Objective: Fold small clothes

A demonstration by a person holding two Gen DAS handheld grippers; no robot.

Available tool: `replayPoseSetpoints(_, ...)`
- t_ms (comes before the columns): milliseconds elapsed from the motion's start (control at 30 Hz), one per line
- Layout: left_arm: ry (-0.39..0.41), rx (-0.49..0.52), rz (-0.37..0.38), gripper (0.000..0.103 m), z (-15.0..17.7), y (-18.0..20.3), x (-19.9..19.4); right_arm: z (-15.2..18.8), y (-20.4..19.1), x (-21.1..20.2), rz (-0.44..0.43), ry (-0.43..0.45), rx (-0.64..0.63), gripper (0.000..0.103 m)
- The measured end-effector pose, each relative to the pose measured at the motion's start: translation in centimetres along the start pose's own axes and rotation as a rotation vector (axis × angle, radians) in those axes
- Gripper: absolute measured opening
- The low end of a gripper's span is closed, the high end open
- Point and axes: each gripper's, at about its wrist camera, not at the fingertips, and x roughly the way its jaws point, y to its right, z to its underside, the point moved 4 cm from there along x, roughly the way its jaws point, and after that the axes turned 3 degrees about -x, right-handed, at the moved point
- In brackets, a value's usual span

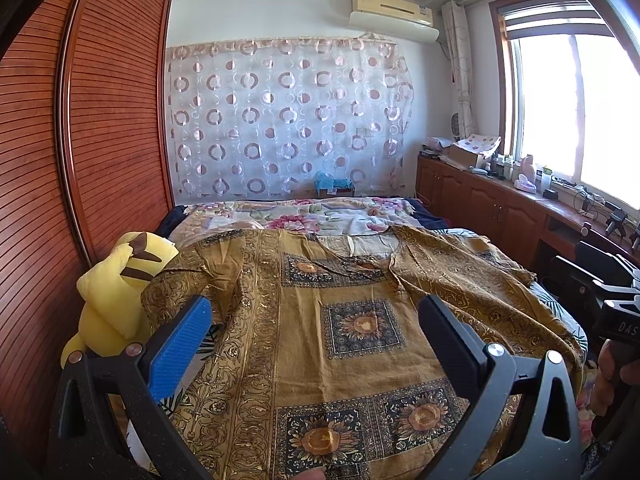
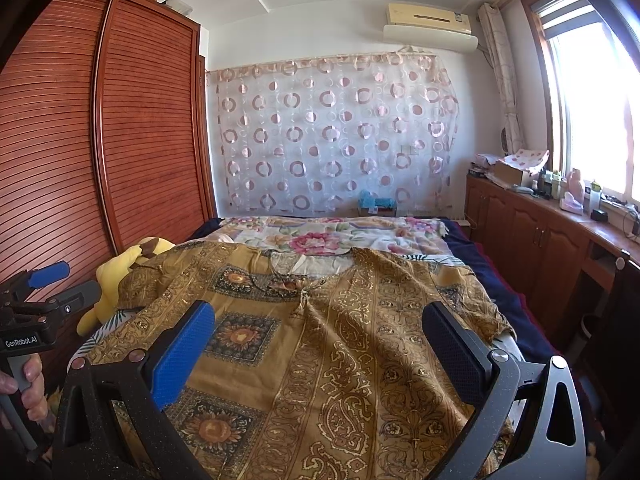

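A mustard-brown patterned top (image 1: 344,320) with dark sunflower squares lies spread flat on the bed, neckline toward the far side. It also shows in the right wrist view (image 2: 320,352). My left gripper (image 1: 316,320) is open and empty, held above the near part of the garment. My right gripper (image 2: 320,328) is open and empty too, above the garment's near right half. The left gripper also shows at the left edge of the right wrist view (image 2: 44,292), and the right gripper's body at the right edge of the left wrist view (image 1: 612,296).
A yellow plush toy (image 1: 116,292) lies at the bed's left edge against a louvred wooden wardrobe (image 1: 80,140). A floral sheet (image 1: 312,216) covers the far bed. A low wooden cabinet (image 1: 480,196) with clutter runs under the window on the right.
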Motion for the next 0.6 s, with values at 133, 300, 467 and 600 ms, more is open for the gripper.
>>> replayPoseSetpoints(133, 0.001, 0.001, -0.001, 0.103, -0.17, 0.14, -0.10, -0.08, 0.02, -0.10, -0.002, 0.002, 0.001, 0.103)
replayPoseSetpoints(300, 0.002, 0.005, 0.002, 0.103, -0.79, 0.76, -0.58, -0.10, 0.00, -0.13, -0.002, 0.003, 0.001, 0.103)
replayPoseSetpoints(467, 0.003, 0.005, 0.002, 0.103, -0.90, 0.89, -0.66, -0.10, -0.02, -0.13, -0.002, 0.004, 0.001, 0.103)
replayPoseSetpoints(600, 0.004, 0.006, 0.001, 0.103, -0.82, 0.84, -0.63, -0.12, -0.06, -0.03, -0.001, 0.002, 0.002, 0.103)
